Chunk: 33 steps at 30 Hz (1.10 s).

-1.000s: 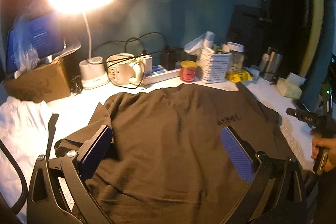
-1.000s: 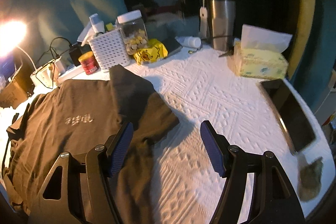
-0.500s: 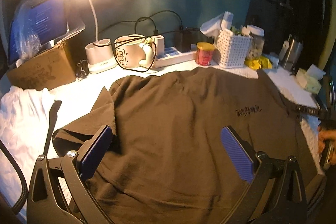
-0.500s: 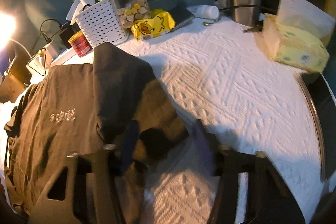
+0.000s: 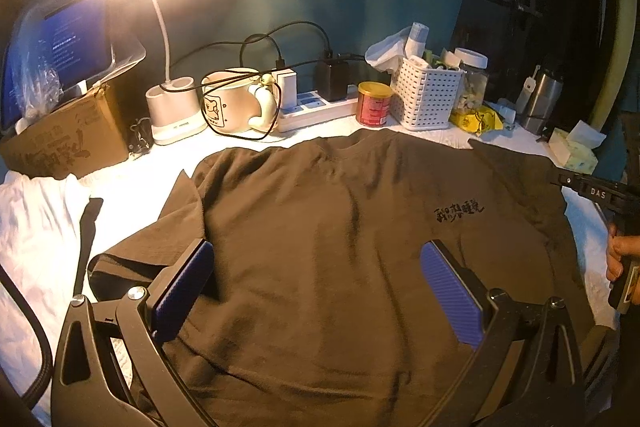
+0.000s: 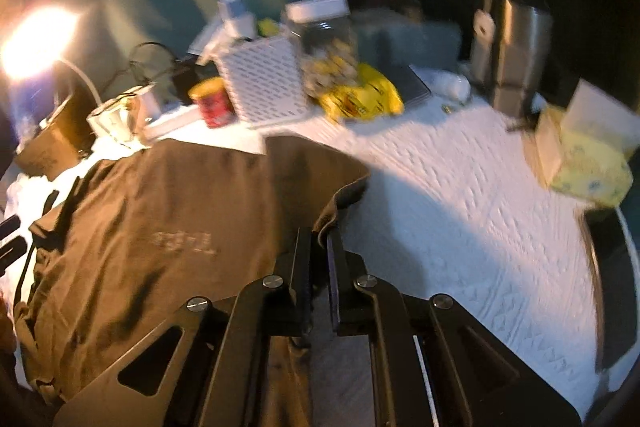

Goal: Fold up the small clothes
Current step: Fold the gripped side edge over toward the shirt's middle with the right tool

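A dark brown T-shirt (image 5: 340, 227) with a small chest print lies spread on the white quilted cover (image 6: 460, 195). My left gripper (image 5: 316, 283) is open, its blue pads (image 5: 452, 291) hovering low over the shirt's middle. My right gripper (image 6: 319, 243) is shut on the shirt's right sleeve edge (image 6: 340, 195) and lifts it off the cover. The shirt (image 6: 160, 227) fills the left of the right wrist view. The right gripper's body (image 5: 600, 193) and the hand holding it show at the right edge of the left wrist view.
A lit desk lamp (image 5: 160, 27), mug (image 5: 232, 99), power strip (image 5: 316, 107), red can (image 5: 374, 103), white basket (image 5: 428, 95), jar, steel tumbler (image 6: 516, 51) and tissue box (image 6: 580, 163) line the back. A cardboard box (image 5: 60, 139) and white cloth (image 5: 36, 227) lie at left.
My right gripper moved onto the right sleeve and closed on its edge, raising it. My left gripper stayed open and drifted left over the shirt.
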Available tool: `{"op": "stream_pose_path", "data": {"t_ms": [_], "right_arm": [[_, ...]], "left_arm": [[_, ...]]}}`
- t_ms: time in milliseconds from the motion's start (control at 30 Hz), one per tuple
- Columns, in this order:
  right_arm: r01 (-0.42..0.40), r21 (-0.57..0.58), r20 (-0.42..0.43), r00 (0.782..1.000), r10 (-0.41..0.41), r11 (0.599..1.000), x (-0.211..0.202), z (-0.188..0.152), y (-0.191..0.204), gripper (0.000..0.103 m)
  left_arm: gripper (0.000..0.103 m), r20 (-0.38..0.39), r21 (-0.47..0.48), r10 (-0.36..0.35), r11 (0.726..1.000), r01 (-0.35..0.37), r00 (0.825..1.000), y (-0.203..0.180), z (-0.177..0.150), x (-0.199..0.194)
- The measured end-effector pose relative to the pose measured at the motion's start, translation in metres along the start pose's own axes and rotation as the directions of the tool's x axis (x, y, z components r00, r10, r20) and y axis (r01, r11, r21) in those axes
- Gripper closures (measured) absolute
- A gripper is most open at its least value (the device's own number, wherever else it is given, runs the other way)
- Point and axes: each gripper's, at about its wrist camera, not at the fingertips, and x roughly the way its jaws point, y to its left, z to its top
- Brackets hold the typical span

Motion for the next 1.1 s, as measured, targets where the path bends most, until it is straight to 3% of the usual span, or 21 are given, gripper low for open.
{"op": "stream_pose_path", "data": {"t_ms": [233, 533, 633, 733, 767, 800, 867, 1100], "right_arm": [[-0.057, -0.157, 0.014, 0.998, 0.060, 0.986, -0.014, -0.007, 0.057, 0.095], [-0.122, -0.299, -0.122, 0.989, 0.089, 0.947, 0.014, -0.048, 0.109, 0.095], [-0.120, -0.333, -0.173, 0.983, 0.065, 0.935, 0.023, -0.057, 0.118, 0.094], [-0.117, -0.313, -0.186, 0.981, 0.060, 0.942, 0.024, -0.056, 0.118, 0.092], [-0.124, -0.297, -0.187, 0.980, 0.069, 0.947, 0.021, -0.053, 0.116, 0.081], [-0.127, -0.281, -0.184, 0.980, 0.077, 0.951, 0.019, -0.050, 0.115, 0.063], [-0.119, -0.245, -0.161, 0.984, 0.080, 0.962, 0.012, -0.042, 0.108, 0.053], [0.013, -0.034, -0.104, 0.994, -0.017, 0.999, 0.018, -0.003, 0.057, 0.053]], "left_arm": [[0.001, -0.004, -0.005, -0.019, 1.000, 0.019, 1.000, 0.010, -0.007, -0.005], [0.001, -0.038, 0.009, -0.036, 0.999, 0.037, 0.999, 0.021, -0.021, -0.004], [0.001, -0.054, 0.000, -0.045, 0.999, 0.046, 0.997, 0.024, -0.023, -0.001], [0.001, -0.056, -0.006, -0.060, 0.998, 0.059, 0.997, 0.028, -0.023, -0.001], [0.001, -0.054, -0.007, -0.065, 0.998, 0.065, 0.996, 0.029, -0.023, 0.000], [0.001, -0.053, -0.008, -0.068, 0.998, 0.068, 0.996, 0.031, -0.023, 0.000], [0.001, -0.053, -0.009, -0.071, 0.997, 0.071, 0.996, 0.033, -0.022, 0.001], [0.001, -0.057, -0.009, -0.059, 0.998, 0.058, 0.997, 0.047, -0.018, 0.007]]}}
